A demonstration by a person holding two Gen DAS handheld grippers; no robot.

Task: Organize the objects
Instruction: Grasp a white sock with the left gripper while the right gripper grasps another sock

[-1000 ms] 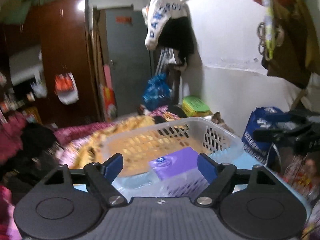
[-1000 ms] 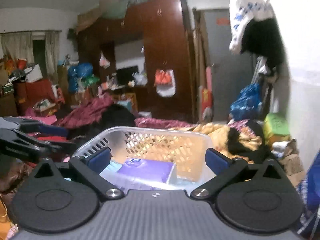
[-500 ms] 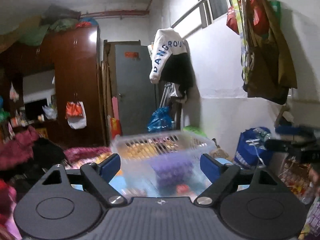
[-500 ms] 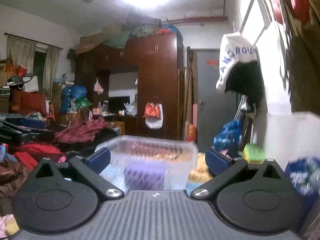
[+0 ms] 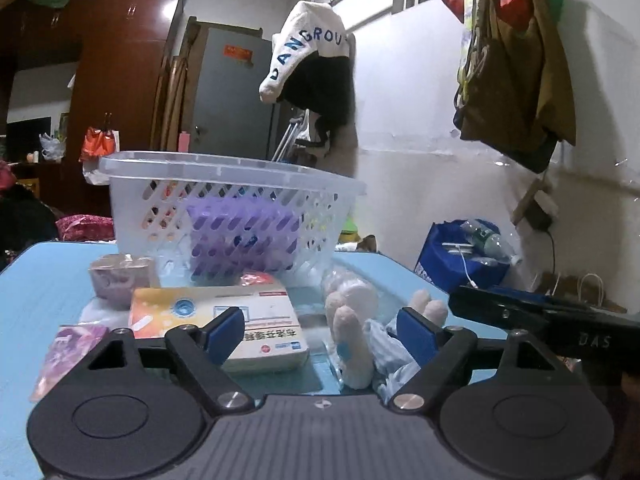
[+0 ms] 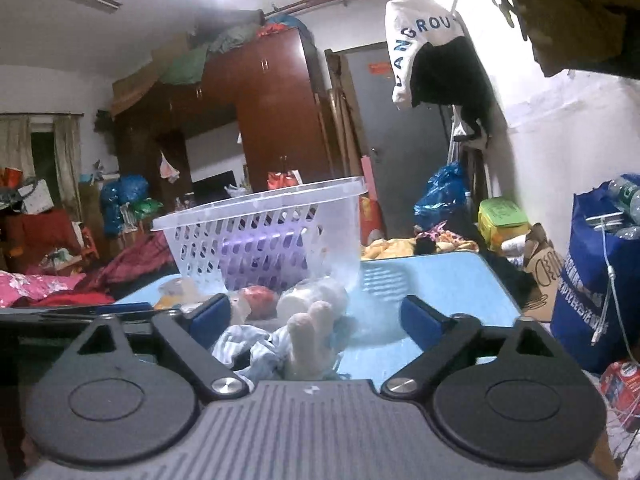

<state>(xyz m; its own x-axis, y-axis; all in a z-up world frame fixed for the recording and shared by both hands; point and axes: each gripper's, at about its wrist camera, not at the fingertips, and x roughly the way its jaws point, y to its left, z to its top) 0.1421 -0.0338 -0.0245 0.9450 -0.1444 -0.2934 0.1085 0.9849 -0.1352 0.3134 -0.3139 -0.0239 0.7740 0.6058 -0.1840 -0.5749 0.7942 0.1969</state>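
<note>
A clear plastic basket (image 5: 224, 184) stands on the blue table (image 5: 36, 276) and holds a purple box (image 5: 244, 232). In front of it lie an orange and white box (image 5: 224, 312), a small pink packet (image 5: 68, 348), a wrapped pink pack (image 5: 120, 276), a red thing (image 5: 256, 278) and a plush toy in blue cloth (image 5: 356, 332). My left gripper (image 5: 320, 332) is open, low over the box and toy. My right gripper (image 6: 316, 320) is open, just above the toy (image 6: 308, 332), with the basket (image 6: 272, 232) beyond it.
A blue bag (image 6: 592, 276) with bottles stands right of the table by the white wall. Clothes hang from a rail (image 5: 316, 68) above. A bed with heaped cloth (image 6: 60, 280) lies to the left, a dark wardrobe (image 6: 272, 120) behind.
Both grippers have dropped from above the basket down to table level. The basket now stands ahead of them, and the items in front of it have come into view.
</note>
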